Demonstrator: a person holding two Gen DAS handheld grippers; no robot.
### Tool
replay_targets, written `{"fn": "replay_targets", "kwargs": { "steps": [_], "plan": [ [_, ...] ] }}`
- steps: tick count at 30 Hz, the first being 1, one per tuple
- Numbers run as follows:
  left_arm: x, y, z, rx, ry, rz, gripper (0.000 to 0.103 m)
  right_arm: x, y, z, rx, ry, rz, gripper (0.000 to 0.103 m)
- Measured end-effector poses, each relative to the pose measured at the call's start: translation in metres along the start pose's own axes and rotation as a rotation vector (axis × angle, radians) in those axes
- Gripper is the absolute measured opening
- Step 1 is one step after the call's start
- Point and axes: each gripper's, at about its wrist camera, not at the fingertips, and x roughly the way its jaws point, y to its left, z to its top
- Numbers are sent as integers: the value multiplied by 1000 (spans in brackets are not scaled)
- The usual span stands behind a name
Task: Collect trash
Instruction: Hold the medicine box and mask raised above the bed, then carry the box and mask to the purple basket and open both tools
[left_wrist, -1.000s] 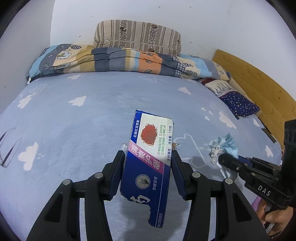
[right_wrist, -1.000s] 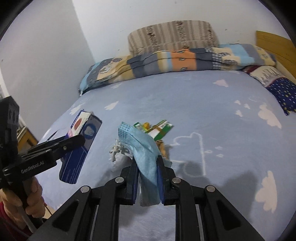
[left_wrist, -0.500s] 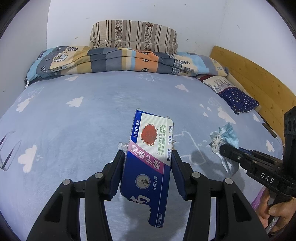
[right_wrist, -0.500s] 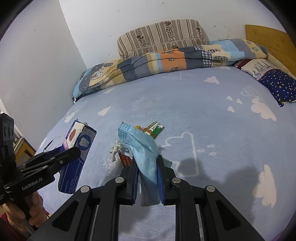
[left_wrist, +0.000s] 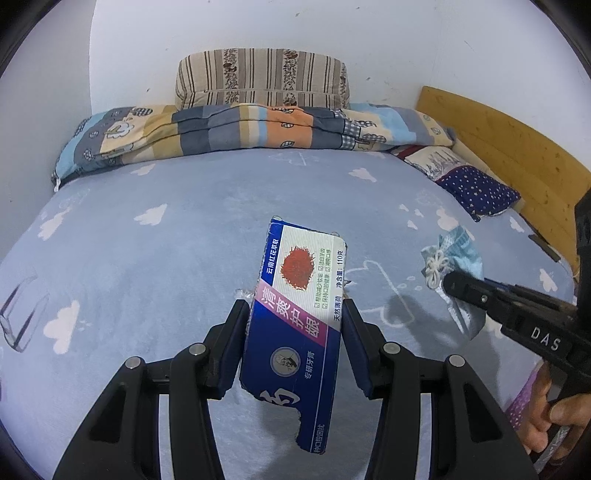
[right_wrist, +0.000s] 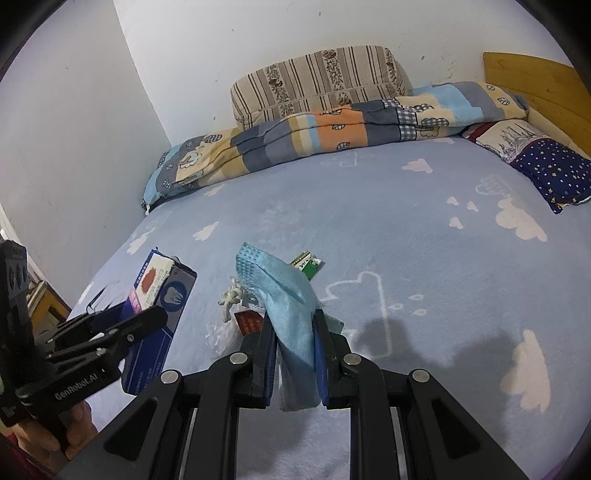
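My left gripper (left_wrist: 294, 314) is shut on a blue toothpaste box (left_wrist: 295, 332), which stands on end between the pads above the bed. The same box (right_wrist: 159, 280) and the left gripper (right_wrist: 147, 321) show at the left of the right wrist view. My right gripper (right_wrist: 293, 321) is shut on a light blue face mask (right_wrist: 291, 295) whose knotted white ear loop (right_wrist: 231, 295) dangles. In the left wrist view the mask (left_wrist: 458, 251) hangs from the right gripper (left_wrist: 458, 286). A green wrapper (right_wrist: 306, 264) and a small red packet (right_wrist: 249, 321) lie on the sheet beyond the mask.
The bed has a pale blue sheet (left_wrist: 147, 258) with white clouds. A folded patchwork quilt (left_wrist: 240, 129) and a striped pillow (left_wrist: 262, 77) lie against the far wall. A starred navy cushion (left_wrist: 476, 192) sits by the wooden headboard (left_wrist: 517, 155). A person's hand (left_wrist: 554, 417) holds the right gripper's handle.
Both grips are the same. The bed has shifted slightly in both views, and the green wrapper looks smaller and farther off in the right wrist view.
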Motion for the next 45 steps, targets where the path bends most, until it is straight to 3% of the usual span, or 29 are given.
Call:
{"fn": "replay_targets", "kwargs": {
  "steps": [19,29,34,40,45],
  "plan": [
    [-6,-31,-3,121,-42,29,49,-18,-4,-4,45,-39,24,18],
    [-21,-49,-7,183,-88,17,49,-44,-13,-24,109,-59,30,18],
    [-31,-68,-14,201,-83,-74,49,-73,-19,-36,143,-75,34,18],
    [-53,-122,-32,245,-46,-297,49,-145,-53,-58,184,-128,-10,18],
    [-75,-183,-43,305,1,-478,49,-215,-110,-89,284,-173,-115,18]
  ]
}}
